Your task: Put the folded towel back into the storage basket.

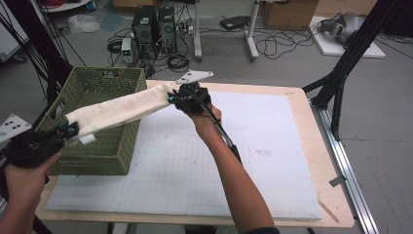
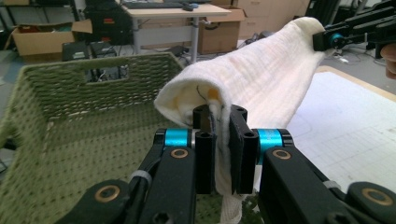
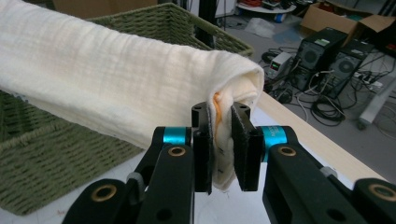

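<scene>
Spanning white mat (image 1: 204, 165), wooden table (image 1: 311, 146), cluttered floor (image 1: 272, 63)

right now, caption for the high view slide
Both grippers hold a folded cream towel stretched over the green basket.

Even, soft indoor light falls from overhead, leaving only faint shadows on the white mat around the green basket (image 1: 92, 122), no harsh glare, while all three pictures look slightly soft, the near gripper bodies below the basket in both gripper views blurring most.
</scene>
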